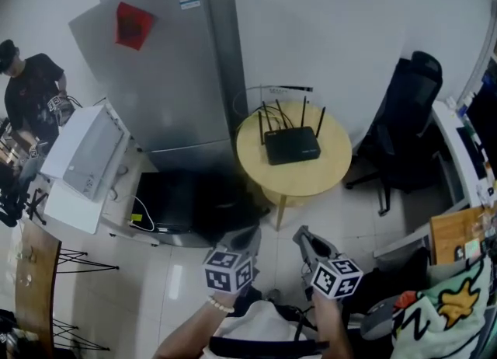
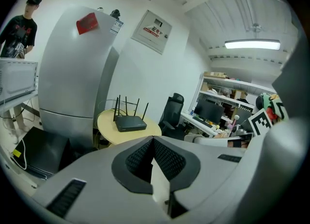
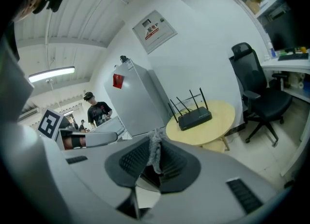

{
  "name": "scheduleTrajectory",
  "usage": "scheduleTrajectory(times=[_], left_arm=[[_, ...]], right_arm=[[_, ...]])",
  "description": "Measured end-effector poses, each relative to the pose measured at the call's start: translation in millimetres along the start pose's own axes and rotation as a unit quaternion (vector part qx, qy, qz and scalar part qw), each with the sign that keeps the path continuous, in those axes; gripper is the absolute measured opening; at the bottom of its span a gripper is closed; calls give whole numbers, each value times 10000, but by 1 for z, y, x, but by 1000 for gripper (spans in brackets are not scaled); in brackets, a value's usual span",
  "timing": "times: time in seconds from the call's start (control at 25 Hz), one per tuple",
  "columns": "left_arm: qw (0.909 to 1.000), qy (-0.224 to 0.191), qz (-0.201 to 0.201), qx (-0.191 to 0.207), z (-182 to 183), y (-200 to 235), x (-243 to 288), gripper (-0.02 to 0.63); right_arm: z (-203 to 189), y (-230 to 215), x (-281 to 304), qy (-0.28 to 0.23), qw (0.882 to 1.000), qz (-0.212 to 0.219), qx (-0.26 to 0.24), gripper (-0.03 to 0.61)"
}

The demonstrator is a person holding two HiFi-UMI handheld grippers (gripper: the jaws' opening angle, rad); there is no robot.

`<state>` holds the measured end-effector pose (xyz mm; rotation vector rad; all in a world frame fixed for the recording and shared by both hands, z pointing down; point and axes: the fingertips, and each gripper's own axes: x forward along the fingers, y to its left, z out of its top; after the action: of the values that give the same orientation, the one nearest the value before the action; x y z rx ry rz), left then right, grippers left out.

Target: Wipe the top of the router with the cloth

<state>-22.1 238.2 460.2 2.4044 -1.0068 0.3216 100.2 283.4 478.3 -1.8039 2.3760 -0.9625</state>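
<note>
A black router (image 1: 291,146) with several upright antennas lies on a round yellow table (image 1: 326,176) in front of me. It also shows in the left gripper view as the router (image 2: 130,122) and in the right gripper view as the router (image 3: 195,118). Both grippers hang low, well short of the table. My left gripper (image 1: 250,233) has its jaws pressed together with nothing between them (image 2: 152,139). My right gripper (image 1: 301,233) is shut on a thin fold of grey cloth (image 3: 155,151) that sticks up past the tips.
A tall grey fridge (image 1: 178,70) stands just left of the table, with a black box (image 1: 167,202) on the floor at its foot. A black office chair (image 1: 404,124) is at the right, beside a desk (image 1: 466,155). A person (image 1: 31,93) stands far left behind a white appliance (image 1: 85,151).
</note>
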Motion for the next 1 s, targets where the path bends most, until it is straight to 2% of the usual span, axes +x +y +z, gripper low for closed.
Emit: scheduleTrajectory(times=[0.28,0.52,0.76,1.0], left_arm=[[9999,68,-14,-134,14,25,47,-2],[9997,160,-145,-68,40,51,112,-2],[9980,539,-311,52,64,86,191,-2],[9964,736,-387,-155,84,134,253,-2]], right_arm=[[13,-31,41,73,9999,-20,143,66],[46,-67,88,-22,9998,-119,166,66],[76,-109,156,82,9991,-304,279,66],[100,-136,242,379,9987,-352,19,66]])
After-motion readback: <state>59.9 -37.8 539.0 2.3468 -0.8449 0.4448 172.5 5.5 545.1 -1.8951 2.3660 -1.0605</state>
